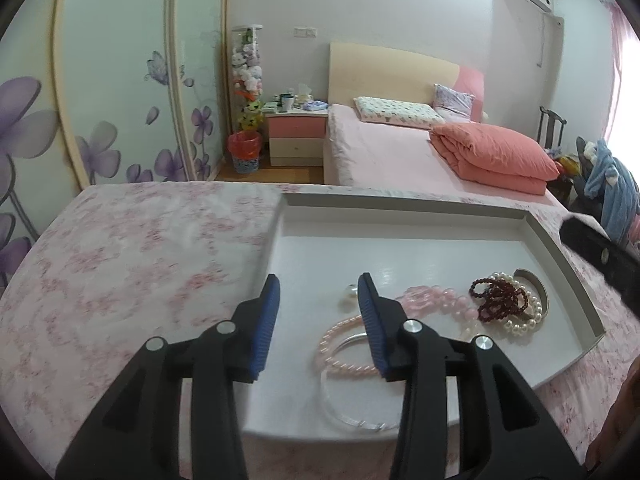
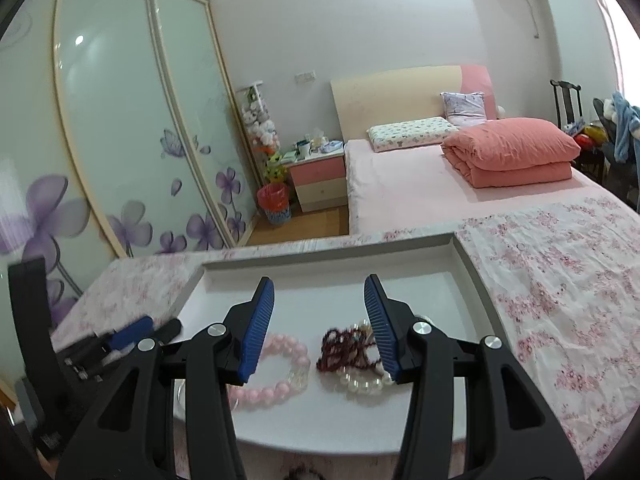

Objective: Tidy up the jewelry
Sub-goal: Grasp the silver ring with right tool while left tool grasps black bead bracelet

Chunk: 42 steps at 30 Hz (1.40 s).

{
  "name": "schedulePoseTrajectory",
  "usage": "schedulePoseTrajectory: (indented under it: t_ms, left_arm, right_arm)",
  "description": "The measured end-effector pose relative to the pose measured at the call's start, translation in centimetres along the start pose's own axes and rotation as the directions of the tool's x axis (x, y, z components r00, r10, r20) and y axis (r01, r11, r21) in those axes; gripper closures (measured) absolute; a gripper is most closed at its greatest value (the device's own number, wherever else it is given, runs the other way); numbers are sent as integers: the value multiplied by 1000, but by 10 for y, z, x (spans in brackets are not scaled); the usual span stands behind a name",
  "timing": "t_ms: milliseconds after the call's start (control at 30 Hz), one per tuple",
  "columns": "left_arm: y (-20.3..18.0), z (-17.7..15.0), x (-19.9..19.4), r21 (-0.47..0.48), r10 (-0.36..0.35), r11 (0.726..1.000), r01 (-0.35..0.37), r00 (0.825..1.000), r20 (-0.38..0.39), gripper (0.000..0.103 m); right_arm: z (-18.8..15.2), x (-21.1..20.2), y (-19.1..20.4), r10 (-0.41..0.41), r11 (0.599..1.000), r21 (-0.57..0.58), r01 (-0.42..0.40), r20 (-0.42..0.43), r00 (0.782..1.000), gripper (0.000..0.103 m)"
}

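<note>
jewelry lies heaped in a shallow white tray (image 1: 400, 208) on a tabletop (image 1: 140, 248) covered in pink flowered cloth. nearest, both the left tongs (image 1: 319, 288) and right tongs (image 2: 319, 290) hang spread apart, gripping nothing. below them lie a pink bead bracelet (image 2: 280, 360) and a thin clear bangle (image 1: 340, 400), then dark red beads (image 1: 502, 296) tangled over pearls (image 1: 524, 320). the likely risk: lifting one strand drags its knotted neighbour along, or smooth round beads slip free. beyond stands a pink bed (image 2: 420, 176).
</note>
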<state>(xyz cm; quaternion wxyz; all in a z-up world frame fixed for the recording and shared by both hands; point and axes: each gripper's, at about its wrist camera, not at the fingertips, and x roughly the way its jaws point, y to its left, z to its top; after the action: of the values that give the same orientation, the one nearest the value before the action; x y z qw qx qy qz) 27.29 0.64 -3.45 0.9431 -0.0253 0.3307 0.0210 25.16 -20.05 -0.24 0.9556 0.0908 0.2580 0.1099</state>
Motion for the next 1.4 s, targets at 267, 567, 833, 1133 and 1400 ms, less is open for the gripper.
schedulePoseTrajectory:
  t_ms: [267, 567, 833, 1133, 1400]
  left_arm:
    - [34, -21, -39, -36, 18, 999, -18, 1000, -1, 52]
    - [52, -55, -83, -15, -5, 1000, 5, 1000, -11, 39]
    - [48, -70, -98, 3, -32, 999, 32, 999, -30, 32]
    - [44, -74, -103, 14, -49, 999, 49, 998, -38, 29]
    - [31, -74, -101, 27, -71, 997, 72, 996, -53, 29]
  right_arm:
    - [-22, -24, -6, 2, 998, -56, -8, -110, 994, 55]
    - [-67, -58, -19, 16, 996, -85, -41, -277, 961, 55]
    - [-105, -63, -2, -1, 983, -173, -68, -367, 930, 65]
    - [-109, -51, -5, -55, 982, -186, -18, -381, 923, 69]
    - [-107, -44, -2, -80, 976, -219, -4, -373, 924, 74]
